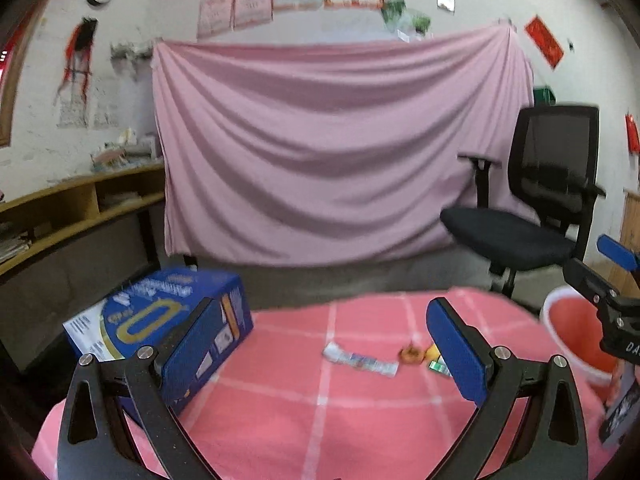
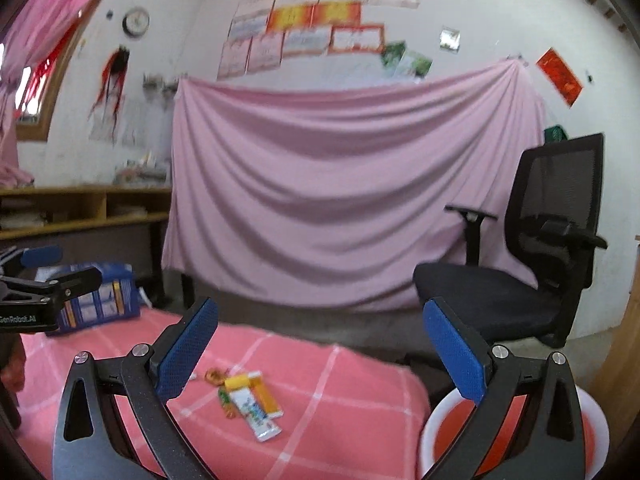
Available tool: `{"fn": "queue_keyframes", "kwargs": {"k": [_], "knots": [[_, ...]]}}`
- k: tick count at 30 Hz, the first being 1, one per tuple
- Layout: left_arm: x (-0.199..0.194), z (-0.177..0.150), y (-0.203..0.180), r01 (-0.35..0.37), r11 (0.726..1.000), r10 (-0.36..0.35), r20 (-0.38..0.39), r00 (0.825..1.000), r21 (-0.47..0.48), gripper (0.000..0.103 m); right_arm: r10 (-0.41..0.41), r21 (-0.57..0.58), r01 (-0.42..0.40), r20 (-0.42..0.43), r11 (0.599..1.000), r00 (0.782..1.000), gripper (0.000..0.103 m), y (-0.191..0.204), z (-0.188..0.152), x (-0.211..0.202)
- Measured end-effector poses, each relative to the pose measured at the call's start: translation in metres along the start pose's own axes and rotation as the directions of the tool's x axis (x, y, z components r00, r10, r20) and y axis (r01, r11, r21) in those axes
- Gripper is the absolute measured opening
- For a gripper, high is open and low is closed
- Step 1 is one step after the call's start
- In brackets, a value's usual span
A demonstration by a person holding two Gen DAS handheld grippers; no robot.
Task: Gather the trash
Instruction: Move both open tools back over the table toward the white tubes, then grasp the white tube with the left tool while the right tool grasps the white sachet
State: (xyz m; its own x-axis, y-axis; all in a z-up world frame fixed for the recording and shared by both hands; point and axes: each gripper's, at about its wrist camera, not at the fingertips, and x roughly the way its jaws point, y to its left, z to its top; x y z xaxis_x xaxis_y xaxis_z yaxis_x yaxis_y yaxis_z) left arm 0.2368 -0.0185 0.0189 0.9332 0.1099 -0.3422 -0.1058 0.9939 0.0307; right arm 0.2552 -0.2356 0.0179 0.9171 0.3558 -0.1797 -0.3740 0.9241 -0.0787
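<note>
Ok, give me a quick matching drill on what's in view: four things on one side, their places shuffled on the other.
Things:
1. blue box
2. wrappers
3. bin
4. chair

Places:
A. on the floor, beyond the table
B. middle of the pink cloth
C. left edge of the table
D. beside the table, on the right

Pairs: 1-C, 2-B, 3-D, 4-A
</note>
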Motion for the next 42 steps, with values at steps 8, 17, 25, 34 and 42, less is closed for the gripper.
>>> {"fn": "queue_keyframes", "kwargs": {"k": [8, 17, 25, 34, 42], "knots": [[0.047, -0.017, -0.009, 0.042, 0.999, -0.034, -0.244, 0.969, 0.031, 0.100, 0.108, 0.084, -0.084, -0.340, 0.993, 0.934, 0.085, -0.009, -0.025, 0.055], [0.086, -0.028, -0.027, 0.111, 0.993, -0.091, -0.423, 0.902, 0.025, 0.072, 0.231, 0.132, -0.190, -0.497, 0.973, 0.836, 0.040, -0.004, -0.042, 0.073], [0.115, -0.030, -0.036, 0.162, 0.987, -0.138, -0.513, 0.847, 0.002, 0.058, 0.241, 0.078, -0.246, -0.613, 0.966, 0.752, 0.036, 0.016, -0.055, 0.090], [0.132, -0.022, -0.043, 0.112, 0.994, -0.098, -0.537, 0.838, -0.007, 0.057, 0.231, 0.074, -0.244, -0.657, 0.967, 0.717, 0.020, 0.016, -0.061, 0.096], [0.145, -0.025, -0.048, 0.041, 0.996, 0.010, -0.565, 0.825, 0.077, 0.036, 0.247, 0.095, -0.246, -0.653, 0.965, 0.716, 0.019, 0.014, -0.060, 0.096]]}}
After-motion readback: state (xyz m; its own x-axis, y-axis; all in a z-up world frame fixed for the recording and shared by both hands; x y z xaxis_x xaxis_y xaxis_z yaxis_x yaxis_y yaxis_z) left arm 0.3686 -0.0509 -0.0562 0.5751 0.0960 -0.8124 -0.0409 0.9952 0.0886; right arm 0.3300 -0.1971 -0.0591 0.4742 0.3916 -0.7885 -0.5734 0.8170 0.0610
